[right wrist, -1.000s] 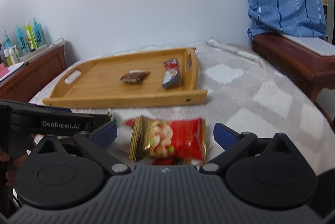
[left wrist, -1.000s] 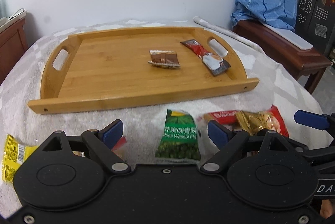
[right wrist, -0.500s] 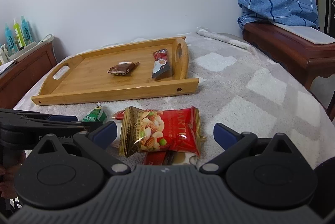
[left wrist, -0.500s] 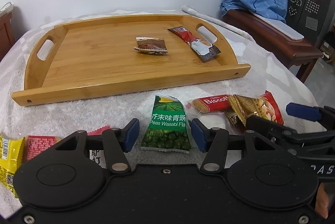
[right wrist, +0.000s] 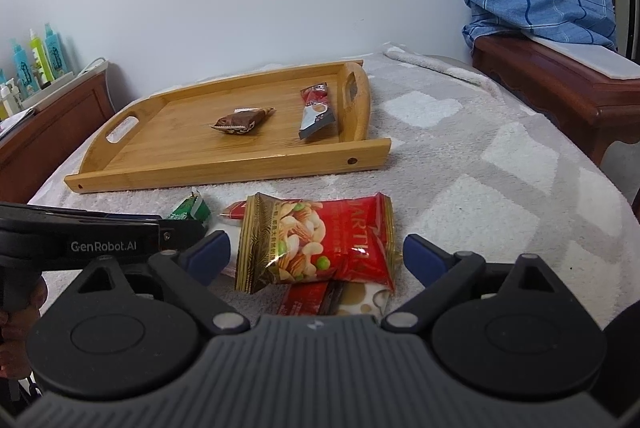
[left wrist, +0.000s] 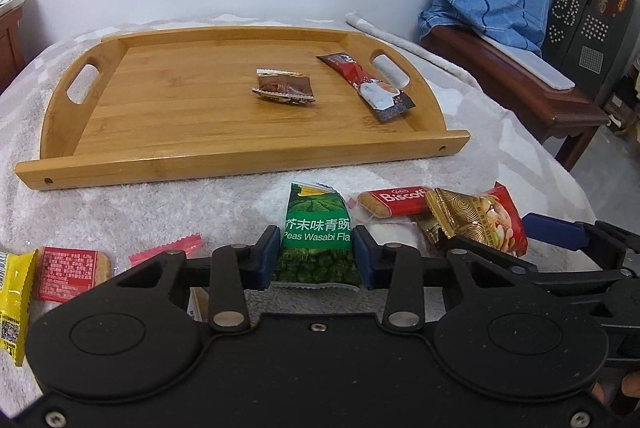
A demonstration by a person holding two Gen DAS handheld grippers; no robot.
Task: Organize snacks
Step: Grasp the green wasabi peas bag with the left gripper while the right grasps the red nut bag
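A bamboo tray [left wrist: 140,164] [right wrist: 224,168] on the towel-covered table holds a brown snack packet [left wrist: 285,90] [right wrist: 240,120] and a red coffee stick [left wrist: 368,88] [right wrist: 316,110]. My left gripper [left wrist: 314,254] is shut on a green wasabi peas packet [left wrist: 316,232] [right wrist: 191,209] that lies on the towel in front of the tray. My right gripper [right wrist: 316,256] is open around a red mixed nuts packet [right wrist: 320,240] [left wrist: 480,216], its fingers apart from the packet.
A Biscoff biscuit [left wrist: 390,200] lies beside the peas. A red packet [left wrist: 68,268], a pink wrapper [left wrist: 168,252] and a yellow packet [left wrist: 12,292] lie at the left. A red sachet [right wrist: 332,298] lies under the nuts. A dark wooden bench [right wrist: 560,88] stands at the right.
My left gripper has closed its fingers onto the green peas packet. My right gripper has come closer around the red nuts packet and stays open.
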